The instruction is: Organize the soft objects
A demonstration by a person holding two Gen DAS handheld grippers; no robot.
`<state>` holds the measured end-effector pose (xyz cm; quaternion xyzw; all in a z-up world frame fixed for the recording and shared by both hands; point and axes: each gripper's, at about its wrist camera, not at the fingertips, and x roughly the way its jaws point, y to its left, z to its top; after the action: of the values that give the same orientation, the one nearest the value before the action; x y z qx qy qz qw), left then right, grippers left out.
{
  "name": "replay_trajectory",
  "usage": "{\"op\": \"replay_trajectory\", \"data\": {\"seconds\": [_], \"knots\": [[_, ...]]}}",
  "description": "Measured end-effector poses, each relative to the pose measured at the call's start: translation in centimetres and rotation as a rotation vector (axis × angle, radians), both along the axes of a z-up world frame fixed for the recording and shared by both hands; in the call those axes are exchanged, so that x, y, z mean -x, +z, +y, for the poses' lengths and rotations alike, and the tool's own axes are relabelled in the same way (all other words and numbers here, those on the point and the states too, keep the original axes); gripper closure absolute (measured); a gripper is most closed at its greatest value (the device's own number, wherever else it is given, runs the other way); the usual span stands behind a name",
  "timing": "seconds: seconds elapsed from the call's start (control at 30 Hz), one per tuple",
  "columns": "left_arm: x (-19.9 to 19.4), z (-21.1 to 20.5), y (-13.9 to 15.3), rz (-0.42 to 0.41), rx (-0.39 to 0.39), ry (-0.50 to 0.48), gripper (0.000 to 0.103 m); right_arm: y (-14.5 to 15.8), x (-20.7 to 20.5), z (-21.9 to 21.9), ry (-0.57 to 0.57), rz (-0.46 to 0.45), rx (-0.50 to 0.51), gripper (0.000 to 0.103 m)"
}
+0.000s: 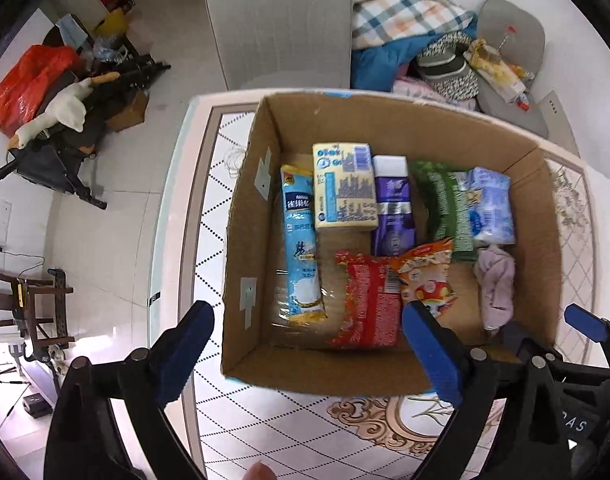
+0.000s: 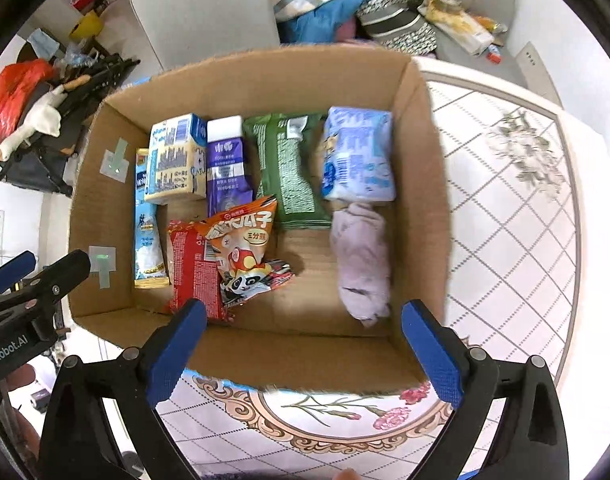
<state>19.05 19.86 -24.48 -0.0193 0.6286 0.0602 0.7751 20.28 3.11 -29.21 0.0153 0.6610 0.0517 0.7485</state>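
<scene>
An open cardboard box (image 1: 385, 372) (image 2: 265, 352) stands on the patterned table (image 1: 345, 420). In it lie a yellow tissue pack (image 1: 343, 187) (image 2: 177, 160), a purple pack (image 1: 393, 208) (image 2: 227, 164), a green pack (image 1: 445, 204) (image 2: 293, 172), a light blue pack (image 1: 491, 206) (image 2: 359, 156), a long blue pouch (image 1: 301, 248) (image 2: 147, 224), a red snack bag (image 1: 369, 300) (image 2: 193, 272), an orange snack bag (image 1: 425, 276) (image 2: 245, 248) and a pink cloth (image 1: 495, 284) (image 2: 361, 256). My left gripper (image 1: 309, 352) is open and empty above the box's near wall. My right gripper (image 2: 305, 356) (image 1: 545, 336) is open and empty above the same wall.
A grey chair (image 1: 281, 20) stands behind the table. A second chair (image 1: 509, 52) carries a plaid blanket (image 1: 397, 4), clothes and packets. On the floor at left are a red bag (image 1: 29, 84), a plush goose (image 1: 57, 112) and black gear.
</scene>
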Motion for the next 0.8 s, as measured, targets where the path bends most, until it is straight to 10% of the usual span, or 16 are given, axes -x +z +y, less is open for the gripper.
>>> {"op": "replay_trajectory", "data": {"seconds": [0.8], "knots": [[14.1, -4.1, 22.4, -0.348, 0.004, -0.021, 0.006, 25.7, 15.4, -5.9, -0.004, -0.380, -0.052, 0.003]]}}
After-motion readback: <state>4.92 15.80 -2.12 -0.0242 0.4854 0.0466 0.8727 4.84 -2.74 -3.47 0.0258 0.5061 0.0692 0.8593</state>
